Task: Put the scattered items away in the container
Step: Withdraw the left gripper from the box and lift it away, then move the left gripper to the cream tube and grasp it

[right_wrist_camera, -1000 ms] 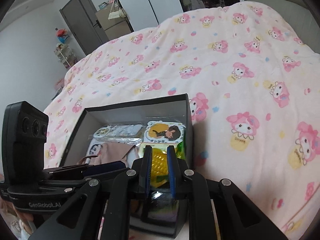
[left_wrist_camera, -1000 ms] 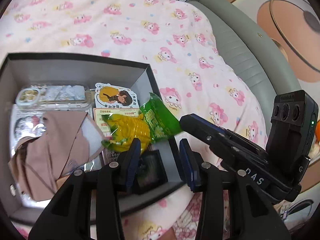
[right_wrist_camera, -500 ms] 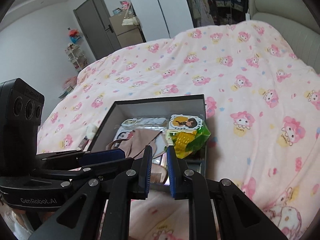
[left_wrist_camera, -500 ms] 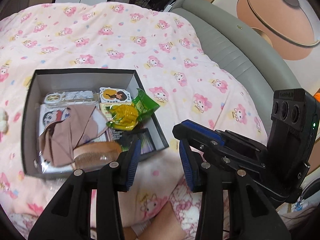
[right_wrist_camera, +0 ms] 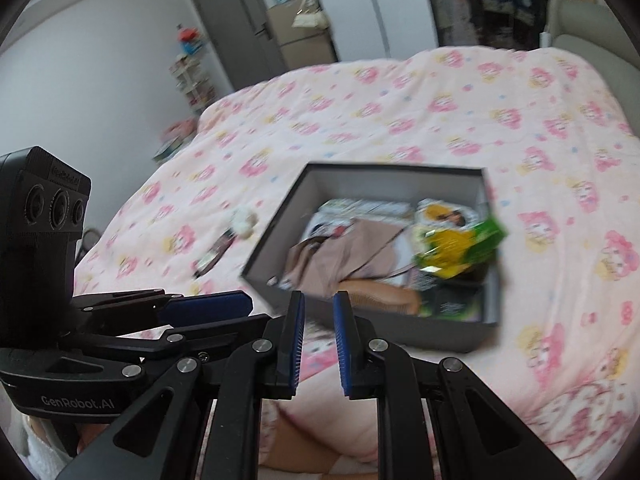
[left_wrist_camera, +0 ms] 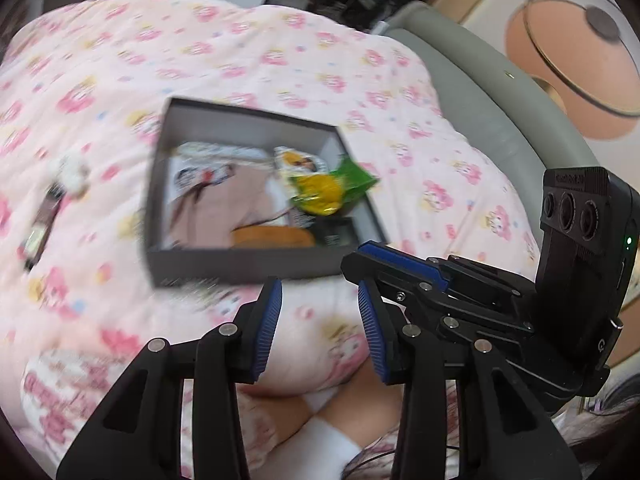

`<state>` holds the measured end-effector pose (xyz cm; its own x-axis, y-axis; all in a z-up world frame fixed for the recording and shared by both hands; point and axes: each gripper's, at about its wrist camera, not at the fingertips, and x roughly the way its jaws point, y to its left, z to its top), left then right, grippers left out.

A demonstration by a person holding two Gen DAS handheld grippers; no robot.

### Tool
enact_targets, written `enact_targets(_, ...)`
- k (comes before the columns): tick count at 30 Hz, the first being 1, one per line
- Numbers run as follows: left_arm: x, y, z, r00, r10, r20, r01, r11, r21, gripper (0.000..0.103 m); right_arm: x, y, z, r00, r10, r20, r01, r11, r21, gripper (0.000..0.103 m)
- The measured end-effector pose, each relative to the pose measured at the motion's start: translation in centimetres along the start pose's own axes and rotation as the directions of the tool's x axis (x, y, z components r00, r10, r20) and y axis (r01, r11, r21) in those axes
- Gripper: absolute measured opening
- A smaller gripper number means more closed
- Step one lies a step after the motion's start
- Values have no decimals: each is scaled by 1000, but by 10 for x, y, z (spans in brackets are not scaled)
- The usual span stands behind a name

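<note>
A dark grey box (left_wrist_camera: 240,266) (right_wrist_camera: 372,320) lies on the pink quilt. It holds a green and yellow snack bag (left_wrist_camera: 328,190) (right_wrist_camera: 456,246), a tan cloth (left_wrist_camera: 224,208) (right_wrist_camera: 340,256), a wooden comb (left_wrist_camera: 272,237), cards and a dark packet. My left gripper (left_wrist_camera: 319,312) is open and empty, held back from the box's near wall. My right gripper (right_wrist_camera: 319,322) has its jaws a narrow gap apart and empty, also short of the box. A dark keychain with a white pom-pom (left_wrist_camera: 60,188) (right_wrist_camera: 230,236) lies on the quilt left of the box.
The pink cartoon-print quilt (right_wrist_camera: 440,112) covers the bed. A grey padded headboard (left_wrist_camera: 500,112) runs along the right in the left wrist view. A grey door (right_wrist_camera: 236,24) and shelves stand beyond the bed. My legs show at the bottom of the frames.
Both grippers have pulled back and up from the box, which now looks smaller and farther. The keychain with the pom-pom has come into view. The snack bag stays in the box.
</note>
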<state>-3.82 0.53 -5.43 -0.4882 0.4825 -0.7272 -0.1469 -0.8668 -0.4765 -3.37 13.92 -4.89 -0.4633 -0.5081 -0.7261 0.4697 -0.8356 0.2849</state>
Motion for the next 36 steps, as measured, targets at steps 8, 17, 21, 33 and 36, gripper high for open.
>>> enact_targets(8,-44,94,-29,996,57,64,-46,984,-170,39,62,83,5,989,91,-120,-106,987,-121,13)
enact_targets(17,-56,219,-40,987,118,104,-70,921,-383,40,166,157,22,946,186,-267,-236,957,-168,13)
enact_targets(21,-37,279,-33,988,135,80,-82,881,-466,40,221,164,36,928,181,-325,-229,967,-114,13)
enact_targets(33,32,386,9,992,125,3,-102,828,-551,47,343,157,54,897,150,-415,-159,987,13,14)
enact_targets(36,45,395,8,995,96,-14,-86,809,-582,48,360,151,50,883,168,-439,-166,985,44,14)
